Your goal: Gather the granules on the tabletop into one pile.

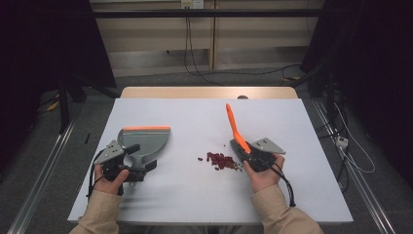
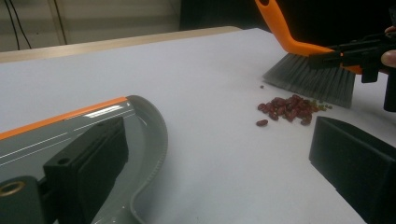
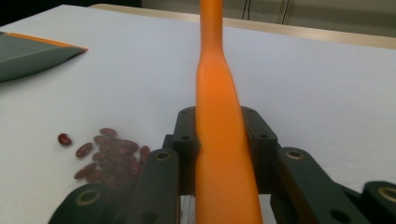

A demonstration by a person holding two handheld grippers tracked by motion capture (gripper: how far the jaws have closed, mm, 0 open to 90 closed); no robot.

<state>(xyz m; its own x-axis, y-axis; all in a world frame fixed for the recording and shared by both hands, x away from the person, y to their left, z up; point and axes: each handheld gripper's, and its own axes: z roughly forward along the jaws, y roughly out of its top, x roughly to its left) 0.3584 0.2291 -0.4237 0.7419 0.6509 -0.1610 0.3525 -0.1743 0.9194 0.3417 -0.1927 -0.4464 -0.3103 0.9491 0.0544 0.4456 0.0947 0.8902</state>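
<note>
The right gripper (image 1: pixel 255 155) has its 2 jaws clamped tight on the orange plastic hand brush w/ grey bristles (image 1: pixel 237 130), gripping low on the handle just above the head. That low hold likely gives firm control of the bristles, which sit on the white tabletop (image 1: pixel 195 195) right beside the small pile of dark red kidney beans (image 1: pixel 221 161), on the pile's right in the high view. The brush's long axis runs from the bristles up and away from the person, handle tip tilted toward the table's far edge; in the right gripper view the handle (image 3: pixel 219 116) rises straight up the middle between the jaws.

The left gripper (image 1: pixel 127 165) is at the rear of the grey plastic dustpan w/ orange rubber lip (image 1: pixel 146 139). In the left gripper view 1 jaw lies inside the pan and the other stands well off over bare table, so the jaws look wide open; can't tell if it grips the pan.

The pan lies flat, well left of the beans, lip edge facing the far side of the table, prob. parked as the target for the sweep.
</note>
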